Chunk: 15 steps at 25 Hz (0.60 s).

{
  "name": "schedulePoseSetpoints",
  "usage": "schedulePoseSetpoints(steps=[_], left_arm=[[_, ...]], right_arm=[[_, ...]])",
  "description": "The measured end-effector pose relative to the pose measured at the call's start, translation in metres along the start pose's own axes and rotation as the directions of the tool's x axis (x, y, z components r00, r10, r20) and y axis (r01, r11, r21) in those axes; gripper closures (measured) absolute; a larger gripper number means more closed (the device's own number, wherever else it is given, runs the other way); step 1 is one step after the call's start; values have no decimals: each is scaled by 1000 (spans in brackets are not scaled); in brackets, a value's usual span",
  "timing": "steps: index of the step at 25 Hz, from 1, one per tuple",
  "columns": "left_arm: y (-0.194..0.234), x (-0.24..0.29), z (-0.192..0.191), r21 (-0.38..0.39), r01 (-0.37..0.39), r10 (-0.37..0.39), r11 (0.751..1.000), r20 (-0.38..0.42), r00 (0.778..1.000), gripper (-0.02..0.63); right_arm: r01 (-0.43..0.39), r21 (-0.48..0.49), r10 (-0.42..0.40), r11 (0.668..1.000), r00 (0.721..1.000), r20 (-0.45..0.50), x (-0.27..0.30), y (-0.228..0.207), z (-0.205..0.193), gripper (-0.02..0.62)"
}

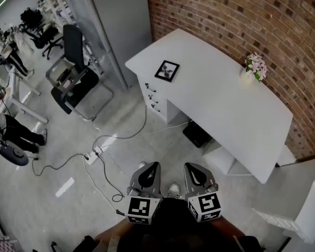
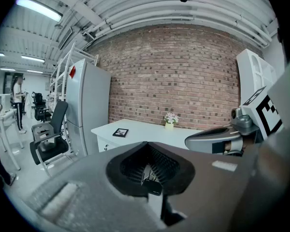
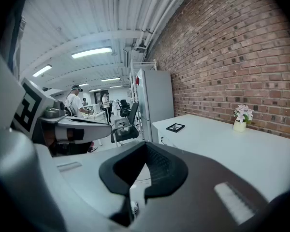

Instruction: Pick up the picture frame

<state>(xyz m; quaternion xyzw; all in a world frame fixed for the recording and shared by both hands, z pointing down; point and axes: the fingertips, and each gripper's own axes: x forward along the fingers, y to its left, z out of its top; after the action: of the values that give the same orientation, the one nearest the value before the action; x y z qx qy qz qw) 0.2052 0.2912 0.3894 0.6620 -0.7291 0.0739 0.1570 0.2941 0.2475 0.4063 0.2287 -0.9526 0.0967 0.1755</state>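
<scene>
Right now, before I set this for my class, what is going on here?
A person stands back from the desk, holding the left gripper and right gripper low in front, both shut and empty. The frame lies flat near the desk's corner, untouched, with flowers farther along by the brick wall. The pick-up has not started.

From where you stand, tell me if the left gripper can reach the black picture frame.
Probably not yet: the left gripper hangs over the grey floor, well short of the white desk where the black picture frame lies. Nothing blocks the way; step closer.
</scene>
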Motion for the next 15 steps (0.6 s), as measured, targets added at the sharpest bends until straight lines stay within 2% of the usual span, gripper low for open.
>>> schedulePoseSetpoints(steps=[15], left_arm=[[1, -4, -1, -1, -5, 5, 1000, -3, 1000, 606]], right_arm=[[-9, 19, 9, 1000, 1000, 17, -2, 6, 8, 595]])
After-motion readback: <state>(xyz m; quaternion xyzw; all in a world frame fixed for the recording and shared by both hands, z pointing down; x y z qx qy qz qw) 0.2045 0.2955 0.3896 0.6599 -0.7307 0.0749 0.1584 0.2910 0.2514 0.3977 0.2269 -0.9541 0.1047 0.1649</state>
